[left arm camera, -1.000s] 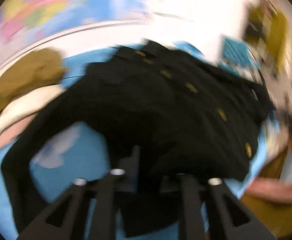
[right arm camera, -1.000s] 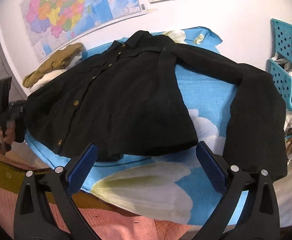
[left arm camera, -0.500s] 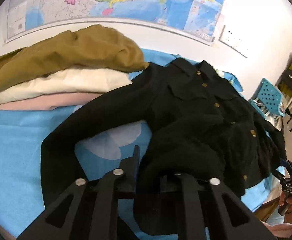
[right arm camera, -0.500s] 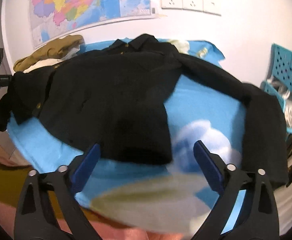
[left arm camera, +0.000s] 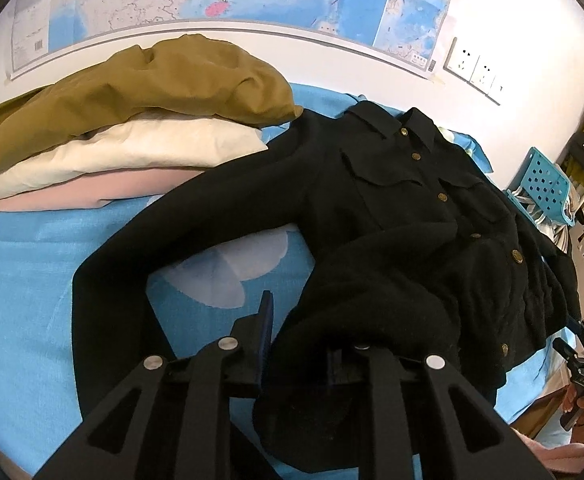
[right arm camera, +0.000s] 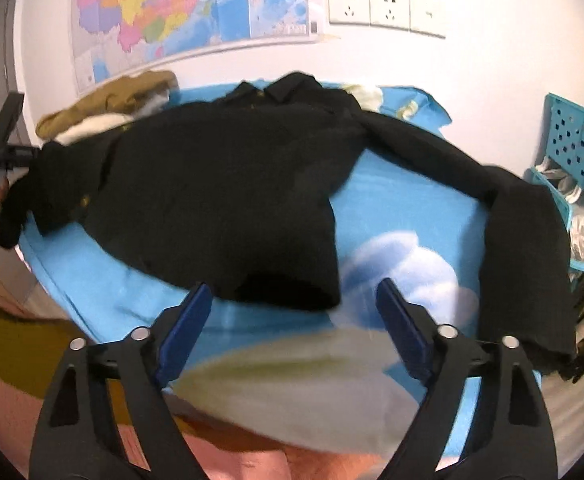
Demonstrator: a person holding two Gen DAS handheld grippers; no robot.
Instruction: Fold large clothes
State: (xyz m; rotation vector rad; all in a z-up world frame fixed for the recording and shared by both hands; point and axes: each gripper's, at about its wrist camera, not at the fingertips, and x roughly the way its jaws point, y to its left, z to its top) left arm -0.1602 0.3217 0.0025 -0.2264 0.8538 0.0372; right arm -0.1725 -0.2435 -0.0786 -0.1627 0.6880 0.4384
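Your left gripper [left arm camera: 296, 360]: jaws clamped on black jacket [left arm camera: 392, 208] hem, fabric bunched over them. Your right gripper [right arm camera: 292, 320]: jaws wide, empty, opposite hem corner just ahead. Jacket lay on blue sheet [right arm camera: 392, 208]; soft, thick, floppy wt. Pinch hem corners, seams.

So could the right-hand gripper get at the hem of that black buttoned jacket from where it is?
Probably yes. The right gripper is open just short of the black buttoned jacket, and its hem lies flat on the blue cloth with nothing between.
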